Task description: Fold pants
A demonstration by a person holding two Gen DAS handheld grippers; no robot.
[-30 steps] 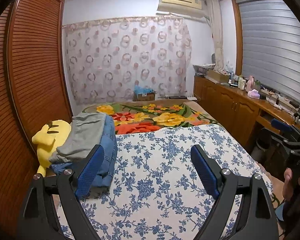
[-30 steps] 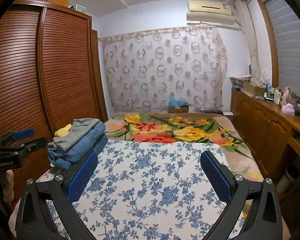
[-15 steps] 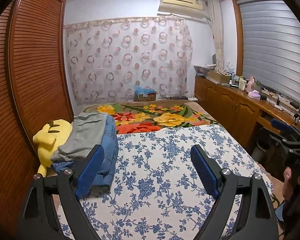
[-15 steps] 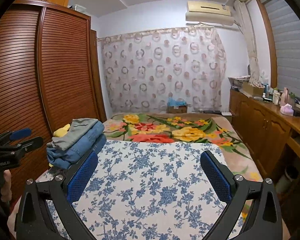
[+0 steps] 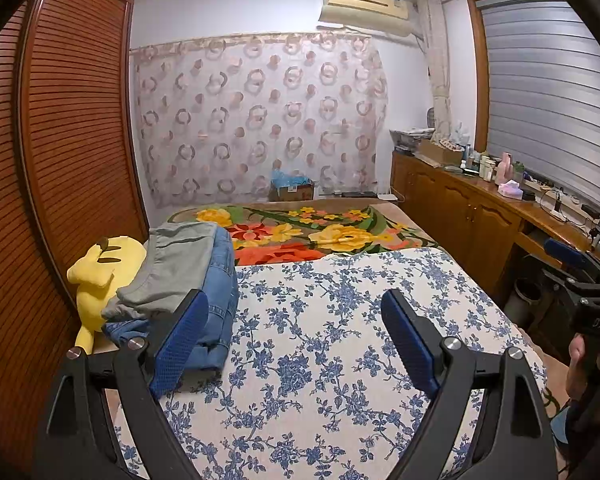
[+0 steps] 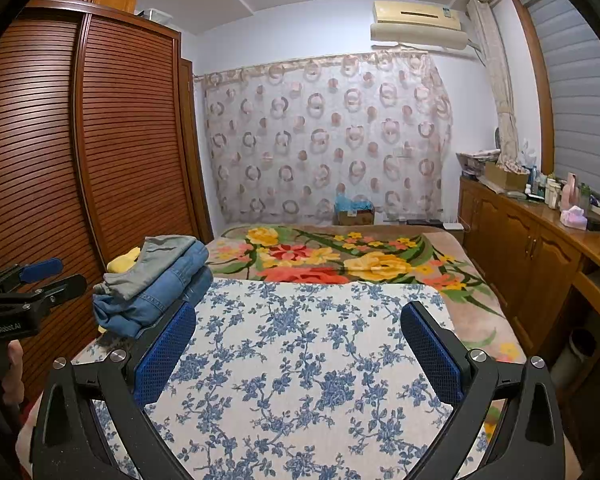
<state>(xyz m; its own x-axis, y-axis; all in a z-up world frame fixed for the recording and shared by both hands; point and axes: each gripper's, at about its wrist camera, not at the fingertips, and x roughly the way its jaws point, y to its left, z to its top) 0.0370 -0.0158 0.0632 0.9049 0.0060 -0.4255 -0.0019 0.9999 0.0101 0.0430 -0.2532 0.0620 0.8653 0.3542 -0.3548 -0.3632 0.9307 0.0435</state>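
A stack of folded pants (image 5: 192,280), grey pair on top of blue jeans, lies at the left edge of the bed; the right wrist view shows the pants (image 6: 156,280) too. My left gripper (image 5: 296,300) hovers open over the blue-flowered cloth (image 5: 340,340), just right of the stack, nothing between its blue pads. My right gripper (image 6: 300,312) is open as well, above the same flowered cloth (image 6: 300,360). Each gripper shows at the edge of the other's view, held in a hand.
A yellow plush toy (image 5: 100,268) lies left of the stack against the slatted wardrobe (image 5: 60,160). A bright floral blanket (image 5: 320,232) covers the far half of the bed. A wooden cabinet (image 5: 480,216) with bottles runs along the right wall.
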